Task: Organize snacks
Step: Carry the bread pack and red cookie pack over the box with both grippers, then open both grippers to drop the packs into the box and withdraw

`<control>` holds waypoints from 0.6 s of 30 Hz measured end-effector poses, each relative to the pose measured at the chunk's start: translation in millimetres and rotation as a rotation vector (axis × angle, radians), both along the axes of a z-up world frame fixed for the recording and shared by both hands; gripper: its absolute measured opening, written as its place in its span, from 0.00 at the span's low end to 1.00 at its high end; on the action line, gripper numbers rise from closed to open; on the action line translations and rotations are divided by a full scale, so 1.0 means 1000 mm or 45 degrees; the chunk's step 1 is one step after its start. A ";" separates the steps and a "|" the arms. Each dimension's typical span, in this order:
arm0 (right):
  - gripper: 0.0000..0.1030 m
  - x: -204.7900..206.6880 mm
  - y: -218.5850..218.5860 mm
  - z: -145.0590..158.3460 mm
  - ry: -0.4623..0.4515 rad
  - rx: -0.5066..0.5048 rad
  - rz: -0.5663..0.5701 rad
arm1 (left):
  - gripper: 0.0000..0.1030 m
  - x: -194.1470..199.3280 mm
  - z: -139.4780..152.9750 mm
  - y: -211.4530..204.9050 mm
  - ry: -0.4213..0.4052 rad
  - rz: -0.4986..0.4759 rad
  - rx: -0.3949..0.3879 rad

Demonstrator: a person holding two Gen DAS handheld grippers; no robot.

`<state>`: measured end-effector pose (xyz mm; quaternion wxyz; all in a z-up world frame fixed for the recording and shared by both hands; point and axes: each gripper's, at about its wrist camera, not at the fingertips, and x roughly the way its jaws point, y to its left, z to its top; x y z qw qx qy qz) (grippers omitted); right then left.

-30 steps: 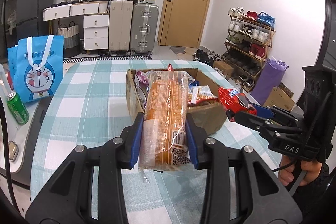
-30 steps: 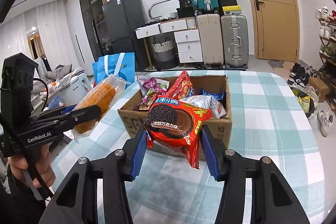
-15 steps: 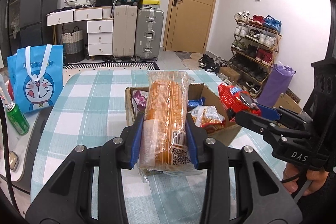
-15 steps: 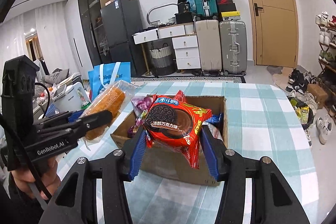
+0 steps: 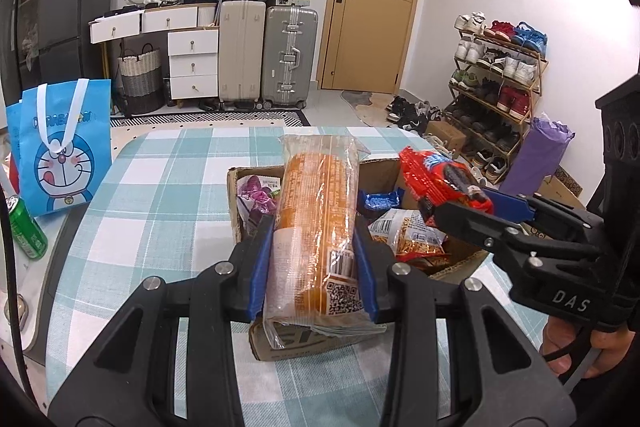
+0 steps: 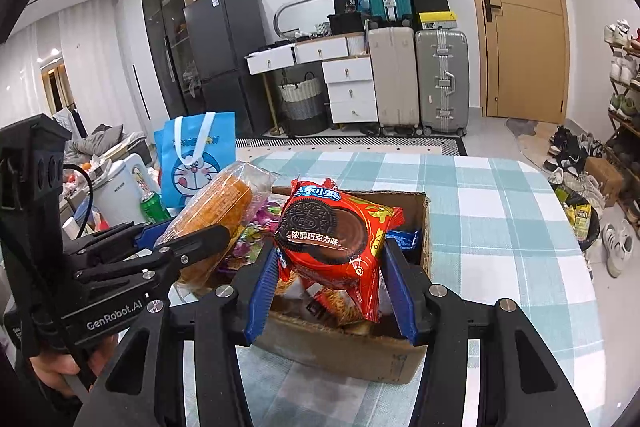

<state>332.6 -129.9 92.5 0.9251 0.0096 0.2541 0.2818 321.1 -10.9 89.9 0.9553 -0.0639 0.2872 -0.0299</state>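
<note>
Snacks sitting in cardboard box (image 5: 404, 171) on checked worktop (image 5: 160, 195); two packs held up over it. Left tongs (image 5: 314, 263) clenching long clear pack of orange biscuits (image 5: 316, 211) between blue pads, pack pointing fwd over box's near-left part. Right tongs (image 6: 332, 279) gripping red Oreo pack (image 6: 336, 227) (Chinese lettering on front), hanging above box interior (image 6: 360, 343). Both packs clear of worktop. Inside box: purple-patterned pack (image 5: 256, 195) at left, blue wrapper (image 5: 380, 201) mid, orange-print bag (image 5: 408, 235) toward right. W/ left-wrist view, right tongs coming in from the right w/ Oreo pack (image 5: 440, 179); in right-wrist view biscuit pack (image 6: 220, 211) showing at left. Blue Doraemon bag (image 5: 60, 147) standing at worktop's left edge, green can (image 5: 26, 227) just beside it.
</note>
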 end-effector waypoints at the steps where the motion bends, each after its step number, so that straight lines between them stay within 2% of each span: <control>1: 0.49 0.005 0.002 -0.002 0.009 -0.008 -0.001 | 0.33 0.003 -0.002 0.000 -0.001 0.001 0.004; 18: 0.51 0.051 0.007 -0.029 0.107 -0.043 -0.061 | 0.33 0.047 -0.032 -0.006 0.038 0.019 0.067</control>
